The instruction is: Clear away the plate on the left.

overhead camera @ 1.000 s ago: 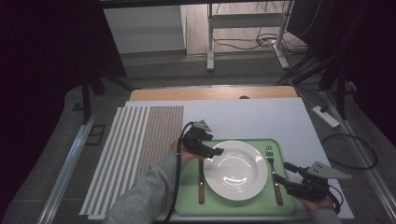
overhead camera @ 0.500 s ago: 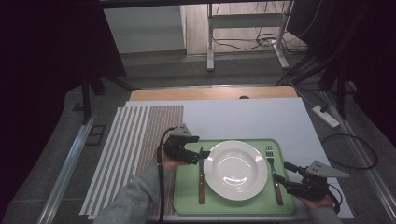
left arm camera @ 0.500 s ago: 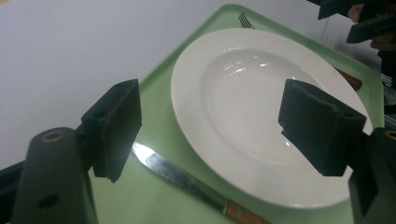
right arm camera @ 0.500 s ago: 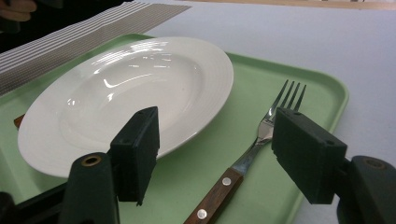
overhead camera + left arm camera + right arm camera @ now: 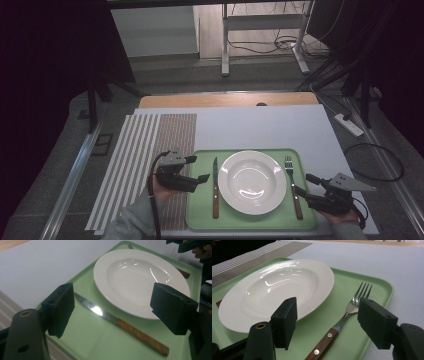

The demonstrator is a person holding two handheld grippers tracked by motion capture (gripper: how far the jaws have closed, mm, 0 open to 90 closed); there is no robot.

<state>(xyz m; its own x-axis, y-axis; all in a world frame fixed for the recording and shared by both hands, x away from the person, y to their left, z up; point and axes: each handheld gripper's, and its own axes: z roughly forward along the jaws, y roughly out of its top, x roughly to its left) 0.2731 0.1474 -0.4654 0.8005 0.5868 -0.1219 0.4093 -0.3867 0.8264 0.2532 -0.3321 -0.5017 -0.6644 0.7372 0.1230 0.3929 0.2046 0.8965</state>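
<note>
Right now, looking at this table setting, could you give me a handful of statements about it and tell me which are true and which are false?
1. The white plate sits on the green tray. True.
2. The knife lies on the plate's right side. False: seen from above it lies to the plate's left, and the fork lies to its right.
3. The left gripper is clamped on the knife. False: its jaws stand open and hold nothing.
4. Both the knife and the fork have wooden handles. True.
5. The right gripper has its jaws open near the fork's handle. True.
6. Food fills the plate. False: it is empty and shiny.
</note>
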